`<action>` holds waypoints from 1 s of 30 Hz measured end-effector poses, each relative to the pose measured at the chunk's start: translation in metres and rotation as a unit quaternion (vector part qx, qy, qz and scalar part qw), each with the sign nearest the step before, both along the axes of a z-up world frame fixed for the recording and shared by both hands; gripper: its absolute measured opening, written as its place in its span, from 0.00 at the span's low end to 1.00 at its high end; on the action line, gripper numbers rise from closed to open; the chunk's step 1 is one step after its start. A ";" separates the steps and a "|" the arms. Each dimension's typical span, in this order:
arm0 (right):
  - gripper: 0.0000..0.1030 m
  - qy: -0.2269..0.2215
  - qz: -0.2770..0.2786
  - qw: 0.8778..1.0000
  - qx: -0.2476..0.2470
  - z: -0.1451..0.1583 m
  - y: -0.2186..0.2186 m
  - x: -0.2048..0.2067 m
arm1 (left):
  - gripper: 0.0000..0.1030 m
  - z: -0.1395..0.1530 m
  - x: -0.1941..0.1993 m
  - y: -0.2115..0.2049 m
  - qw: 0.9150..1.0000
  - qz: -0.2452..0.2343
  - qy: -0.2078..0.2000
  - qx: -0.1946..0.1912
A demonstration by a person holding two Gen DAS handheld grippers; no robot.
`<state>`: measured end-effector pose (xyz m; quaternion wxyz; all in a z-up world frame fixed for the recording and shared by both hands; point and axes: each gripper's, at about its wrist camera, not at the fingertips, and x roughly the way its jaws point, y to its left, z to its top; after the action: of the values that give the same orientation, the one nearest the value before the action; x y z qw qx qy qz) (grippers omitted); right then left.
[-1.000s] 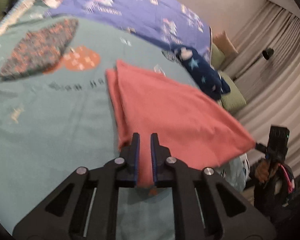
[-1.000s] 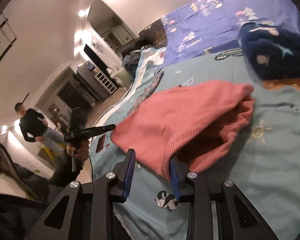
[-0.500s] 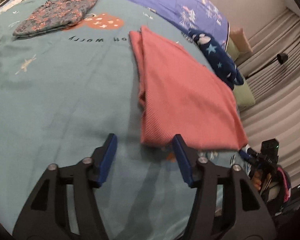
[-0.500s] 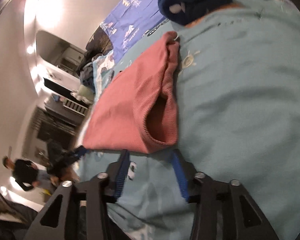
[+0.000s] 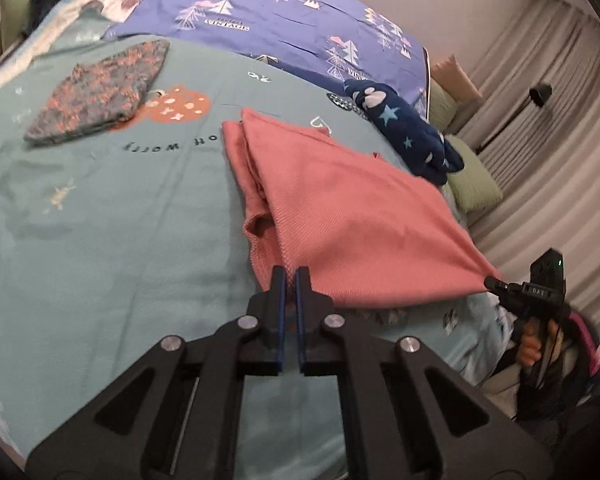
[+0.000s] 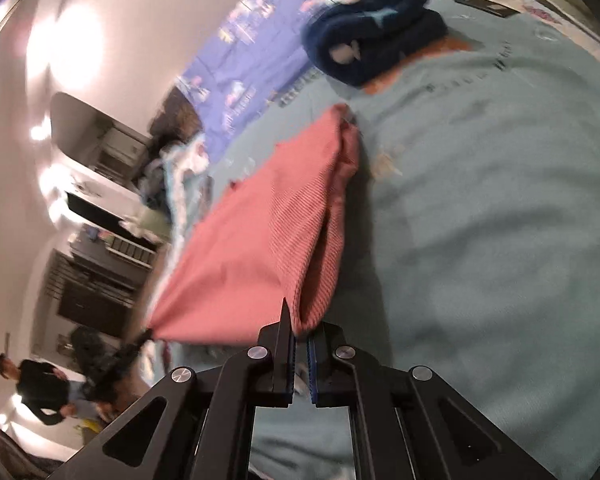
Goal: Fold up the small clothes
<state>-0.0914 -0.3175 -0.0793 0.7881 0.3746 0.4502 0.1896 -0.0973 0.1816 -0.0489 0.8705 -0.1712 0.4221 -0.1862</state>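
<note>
Right, I'm pinching the near corners of the pink garment (image 5: pixel 340 216), lying mid-bed on the teal bedspread (image 5: pixel 100 232): left gripper (image 5: pixel 290 280) and right gripper (image 6: pixel 300 330) have just clamped down on it. Next I'm probably lifting both corners evenly toward the far edge.

garment (image 5: pixel 352 216) on bedspread (image 5: pixel 112 216) | patterned cloth (image 5: pixel 100 92) far left | starred bundle (image 5: pixel 404 128) behind right

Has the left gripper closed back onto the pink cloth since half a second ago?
Yes. The left gripper has just closed on the pink cloth corner; earlier its jaws stood open short of it.
</note>
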 end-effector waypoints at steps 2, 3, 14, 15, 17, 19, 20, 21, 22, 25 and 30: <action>0.05 0.043 0.006 0.999 -0.033 -0.016 0.003 -0.004 | 0.03 -0.014 -0.002 0.010 1.000 0.013 0.024 0.010; 0.05 0.064 0.001 0.997 -0.045 -0.025 0.001 -0.006 | 0.03 -0.019 -0.001 0.015 0.999 0.020 0.032 0.010; 0.40 -0.044 -0.046 0.993 -0.104 0.035 -0.017 0.036 | 0.45 0.023 0.041 -0.002 0.998 0.015 -0.049 0.046; 0.41 -0.050 -0.039 0.992 -0.107 0.034 -0.016 0.047 | 0.51 0.023 0.054 -0.010 0.997 0.012 -0.055 0.056; 0.41 -0.040 -0.033 0.992 -0.114 0.029 -0.009 0.082 | 0.56 0.018 0.081 -0.022 0.995 0.012 -0.056 0.079; 0.41 -0.031 -0.025 0.993 -0.110 0.021 -0.008 0.104 | 0.56 0.007 0.112 -0.028 0.995 0.015 -0.034 0.092; 0.41 -0.027 -0.020 0.994 -0.107 0.017 -0.004 0.119 | 0.56 0.001 0.125 -0.030 0.994 0.022 -0.025 0.100; 0.41 -0.022 -0.020 0.994 -0.108 0.014 0.000 0.126 | 0.56 -0.003 0.135 -0.031 0.993 0.030 -0.019 0.109; 0.41 -0.014 -0.023 0.993 -0.114 0.008 0.000 0.140 | 0.56 -0.009 0.148 -0.031 0.992 0.039 -0.011 0.121; 0.41 0.002 -0.022 0.993 -0.113 -0.003 0.002 0.161 | 0.56 -0.023 0.176 -0.033 0.992 0.047 0.017 0.117; 0.04 -0.030 -0.018 0.990 -0.138 0.003 0.009 0.163 | 0.18 -0.034 0.197 -0.038 0.992 0.050 0.021 0.114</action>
<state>0.0714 -0.3088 -0.0762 0.8486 0.2643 0.4417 0.1222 0.0993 0.1439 -0.0831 0.8834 -0.0956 0.4501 -0.0891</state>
